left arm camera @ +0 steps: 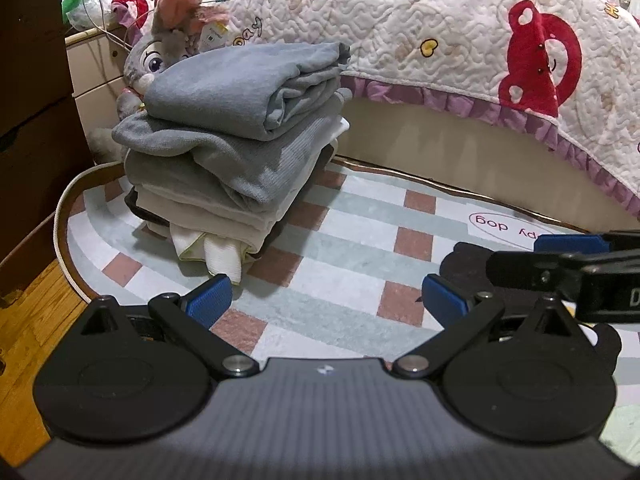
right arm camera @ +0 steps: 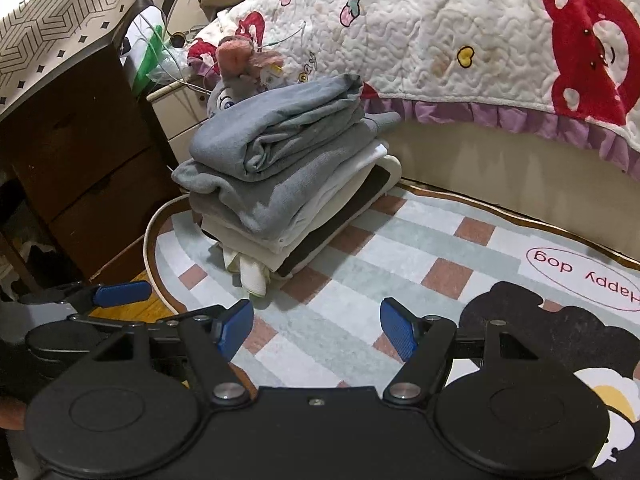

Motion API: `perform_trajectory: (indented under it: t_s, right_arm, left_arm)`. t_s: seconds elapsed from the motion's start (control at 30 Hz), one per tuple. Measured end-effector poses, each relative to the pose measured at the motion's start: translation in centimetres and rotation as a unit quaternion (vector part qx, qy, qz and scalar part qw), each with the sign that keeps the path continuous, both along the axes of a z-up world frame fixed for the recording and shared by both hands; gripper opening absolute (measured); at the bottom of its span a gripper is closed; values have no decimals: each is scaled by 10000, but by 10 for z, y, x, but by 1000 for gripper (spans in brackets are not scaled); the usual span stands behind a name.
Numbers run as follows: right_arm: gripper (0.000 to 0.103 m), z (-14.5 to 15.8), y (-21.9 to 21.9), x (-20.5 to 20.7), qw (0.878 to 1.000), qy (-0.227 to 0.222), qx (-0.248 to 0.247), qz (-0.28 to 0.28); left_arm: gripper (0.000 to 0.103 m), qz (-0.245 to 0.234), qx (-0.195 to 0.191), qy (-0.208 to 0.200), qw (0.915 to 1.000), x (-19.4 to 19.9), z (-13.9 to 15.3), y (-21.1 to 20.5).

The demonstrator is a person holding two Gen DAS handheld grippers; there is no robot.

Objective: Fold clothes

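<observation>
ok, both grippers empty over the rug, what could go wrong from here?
1. The stack of folded grey and cream clothes leans, its top grey roll overhanging; a nudge may topple it.
2. The left gripper and right gripper, both open, sit close and could collide.

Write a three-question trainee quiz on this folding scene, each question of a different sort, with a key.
1. True or false: the left hand-held gripper holds a garment.
2. Multiple choice: the top item of the stack of folded clothes is A) red, B) grey, C) black.
3. Short answer: what does the stack rest on?

Key
1. False. Its jaws stand open over the rug with nothing between them; the right hand-held gripper is open and empty too.
2. B. A folded grey garment lies on top, in front of a plush toy.
3. The checked rug, beside the bed with its bear-print quilt.
</observation>
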State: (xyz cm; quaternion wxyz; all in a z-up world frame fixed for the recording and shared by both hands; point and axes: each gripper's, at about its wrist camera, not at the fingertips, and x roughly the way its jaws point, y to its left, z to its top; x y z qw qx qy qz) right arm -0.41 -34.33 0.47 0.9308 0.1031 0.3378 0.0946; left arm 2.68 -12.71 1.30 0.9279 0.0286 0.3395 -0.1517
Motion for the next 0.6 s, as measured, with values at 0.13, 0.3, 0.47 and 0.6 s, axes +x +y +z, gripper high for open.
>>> perform_trajectory:
  t_s: [0.13, 0.3, 0.47, 0.6]
  right_arm:
    - [74, -1, 1, 0, 10000, -1, -66, 18]
    - [74, 0, 2, 0, 9999, -9, -109, 48]
    - [74, 1, 3, -1, 9998, 7, -190, 39]
    - [74, 1, 5, 0, 9998, 13, -197, 32]
  left_arm:
    - [103, 24, 55, 59, 10000, 1, -1, -2]
    - [103, 111, 45, 184, 9998, 5, -4, 0]
    - [103, 164, 142, 250, 9995, 9, -9, 0]
    - [103, 160, 164, 277, 9994, 9, -10, -2]
